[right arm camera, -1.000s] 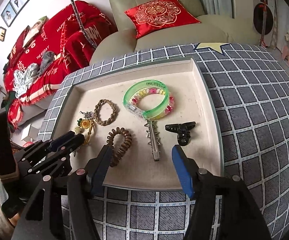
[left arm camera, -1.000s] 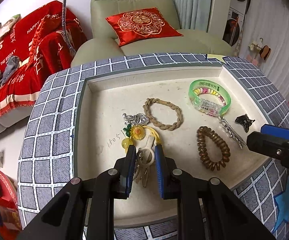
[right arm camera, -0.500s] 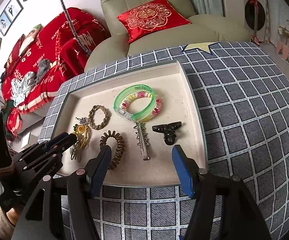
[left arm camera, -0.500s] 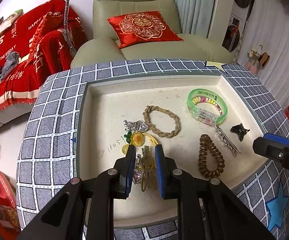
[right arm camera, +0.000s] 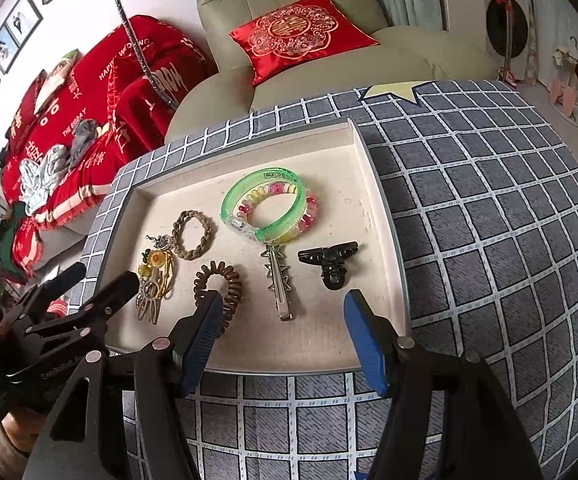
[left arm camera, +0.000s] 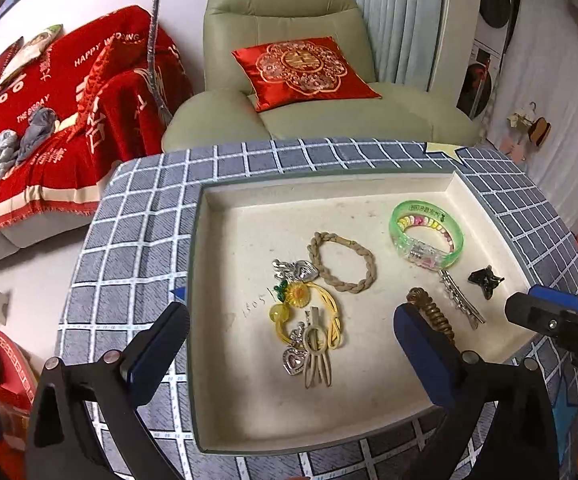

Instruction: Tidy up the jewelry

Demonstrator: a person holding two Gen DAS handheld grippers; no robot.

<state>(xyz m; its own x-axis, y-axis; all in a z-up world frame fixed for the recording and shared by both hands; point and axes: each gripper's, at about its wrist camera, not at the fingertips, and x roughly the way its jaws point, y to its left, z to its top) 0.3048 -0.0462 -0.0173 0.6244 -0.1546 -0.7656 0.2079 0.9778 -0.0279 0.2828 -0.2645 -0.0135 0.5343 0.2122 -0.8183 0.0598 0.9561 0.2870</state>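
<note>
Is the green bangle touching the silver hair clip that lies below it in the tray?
Touching. In the right wrist view the near rim of the green bangle meets and overlaps the top end of the silver hair clip, with no tray floor showing between them.

Both grippers: black plastic frames w/ silver screw heads. Left gripper (left arm camera: 291, 342) and right gripper (right arm camera: 285, 334) carry blue pads on their fingers (right arm camera: 363, 338).

Both wrist cameras look steeply down, close — the left from the tray's (left arm camera: 197, 320) left, the right from its near right corner — sharing the tray (right arm camera: 385, 216).
</note>
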